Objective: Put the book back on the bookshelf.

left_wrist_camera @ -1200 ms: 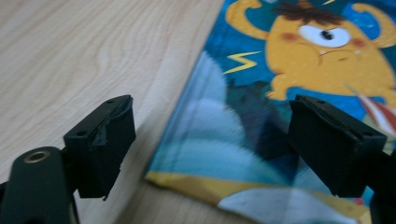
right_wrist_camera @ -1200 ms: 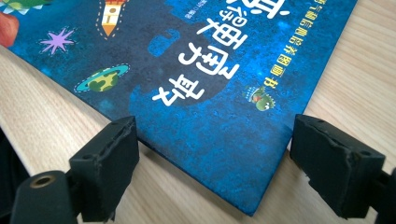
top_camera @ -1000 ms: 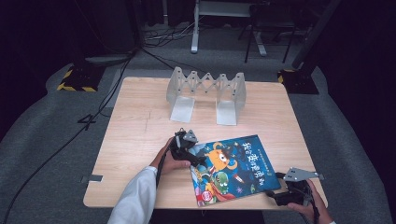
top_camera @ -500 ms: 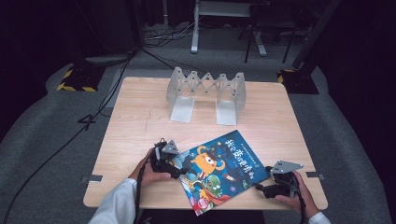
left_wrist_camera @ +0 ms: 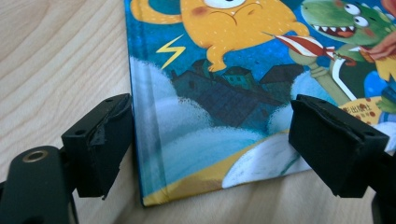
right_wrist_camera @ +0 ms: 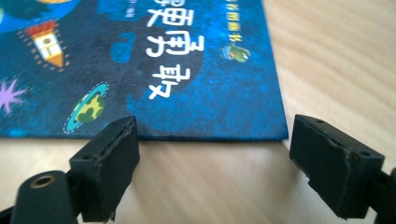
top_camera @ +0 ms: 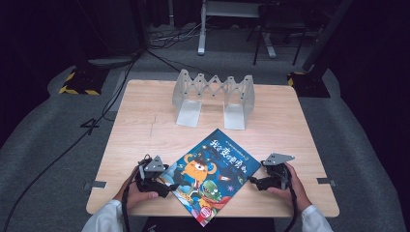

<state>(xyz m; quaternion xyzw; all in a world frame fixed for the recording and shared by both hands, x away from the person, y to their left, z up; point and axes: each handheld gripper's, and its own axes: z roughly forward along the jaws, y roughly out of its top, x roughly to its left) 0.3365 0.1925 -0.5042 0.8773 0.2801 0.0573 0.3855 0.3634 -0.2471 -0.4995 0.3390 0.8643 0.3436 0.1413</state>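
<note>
Both drawn back toward table's near edge since a second ago, left gripper (top_camera: 167, 180) wide over picture book (top_camera: 212, 171) spine corner, right gripper (top_camera: 255, 182) wide just off its fore-edge; lift likely next.

A light wooden rectangular table (top_camera: 145, 121) is standing on a grey carpeted floor (top_camera: 53, 145). A grey folding accordion-style metal rack (top_camera: 213, 96) is sitting upright near the table's far edge, its two flat feet resting on the wood. Black cables (top_camera: 96, 121) are trailing across the floor at the left. Two black bases with yellow-and-black hazard striping (top_camera: 77, 82) are flanking the table's far corners. A white metal stand (top_camera: 202, 29) is rising behind, in the dark background.
</note>
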